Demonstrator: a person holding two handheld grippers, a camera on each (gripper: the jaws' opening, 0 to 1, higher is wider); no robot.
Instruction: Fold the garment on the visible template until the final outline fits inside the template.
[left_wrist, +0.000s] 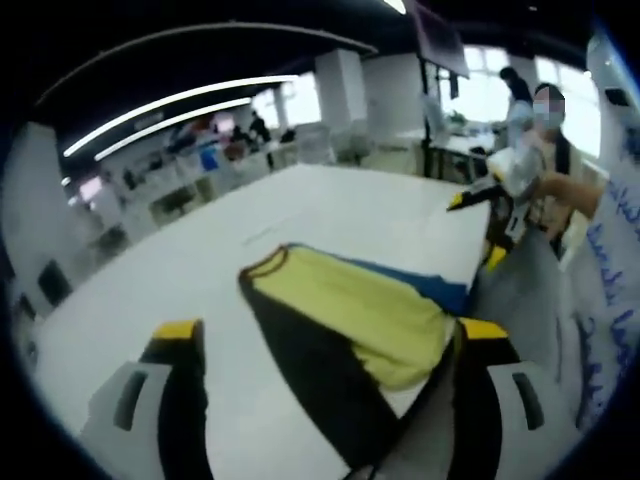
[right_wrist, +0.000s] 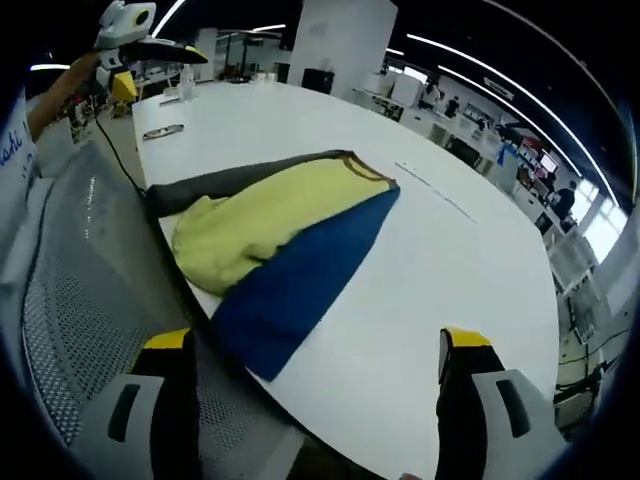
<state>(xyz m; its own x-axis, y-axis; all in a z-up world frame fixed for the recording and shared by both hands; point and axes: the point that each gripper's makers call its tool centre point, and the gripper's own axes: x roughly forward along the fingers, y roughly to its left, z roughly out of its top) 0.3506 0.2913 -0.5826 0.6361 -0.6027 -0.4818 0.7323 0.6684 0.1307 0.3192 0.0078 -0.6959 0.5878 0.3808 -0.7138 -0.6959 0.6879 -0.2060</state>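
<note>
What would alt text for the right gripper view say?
A yellow, blue and dark garment lies bunched near the edge of a large white table. The open right tool hangs over that edge, holding nothing, beside a grey mesh chair back.

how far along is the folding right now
Early stage, by the look of it. Done: the yellow, blue and dark grey garment lies on the white table near its edge, bunched and partly doubled over, not a neat fold. In hand: nothing; the left gripper and right gripper both stand open and apart from the cloth. Left: grasping, flattening and folding. I cannot make out a template outline.
</note>
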